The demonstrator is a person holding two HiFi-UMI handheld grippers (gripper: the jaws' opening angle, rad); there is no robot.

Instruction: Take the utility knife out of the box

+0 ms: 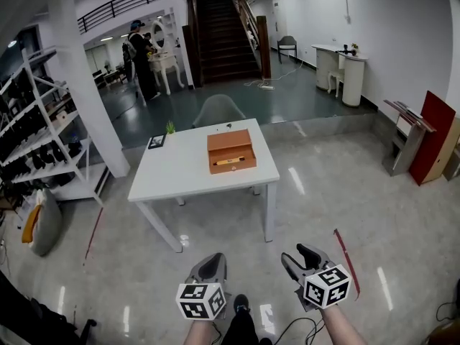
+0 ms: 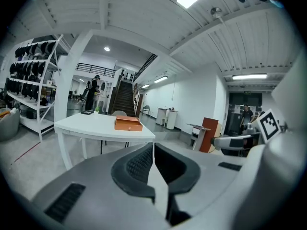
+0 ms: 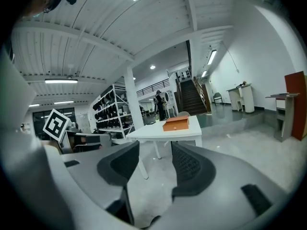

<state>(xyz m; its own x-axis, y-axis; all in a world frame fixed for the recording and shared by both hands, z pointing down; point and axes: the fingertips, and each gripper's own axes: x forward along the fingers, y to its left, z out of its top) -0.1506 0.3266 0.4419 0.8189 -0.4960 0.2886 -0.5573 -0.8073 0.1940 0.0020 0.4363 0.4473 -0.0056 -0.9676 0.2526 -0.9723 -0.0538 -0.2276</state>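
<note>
Well ahead of spread right tongs point(image 3: 155, 147) and pressed-together left tongs point(image 2: 153, 145), the utility knife point(image 1: 228, 162) looks light, stiff, best pinched mid-handle.

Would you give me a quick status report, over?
Jaws: left gripper shut, right gripper open, both empty. Far ahead, utility knife in orange box on white table. Nothing in the way.

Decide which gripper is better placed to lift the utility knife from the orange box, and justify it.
Right, probably. Both hang well short of the table, but the right gripper has its fingers apart, ready to close on the utility knife; the left gripper has them shut.
</note>
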